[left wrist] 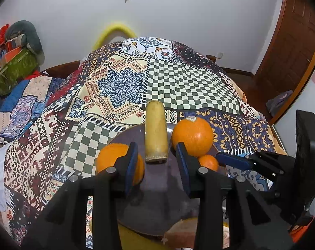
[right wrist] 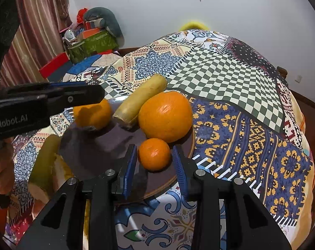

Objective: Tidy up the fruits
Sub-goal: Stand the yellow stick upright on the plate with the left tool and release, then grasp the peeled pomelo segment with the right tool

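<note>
A dark purple plate (left wrist: 157, 187) (right wrist: 95, 145) on the patchwork cloth holds a yellow banana piece (left wrist: 156, 131) (right wrist: 140, 100), a big orange (left wrist: 192, 136) (right wrist: 165, 116), a small orange (left wrist: 208, 162) (right wrist: 154, 154) and a medium orange (left wrist: 118, 161) (right wrist: 93, 114). My left gripper (left wrist: 157, 158) is open over the plate, just short of the banana's near end, with the medium orange outside its left finger. My right gripper (right wrist: 154, 160) is open, its fingers on either side of the small orange at the plate's near rim, apart from it.
More fruit pieces (right wrist: 45, 162) lie off the plate's near left edge. The patchwork cloth (left wrist: 178, 83) covers a domed surface that drops away on all sides. A cluttered pile (right wrist: 90, 39) stands at the back left; a wooden door (left wrist: 290, 52) is at the right.
</note>
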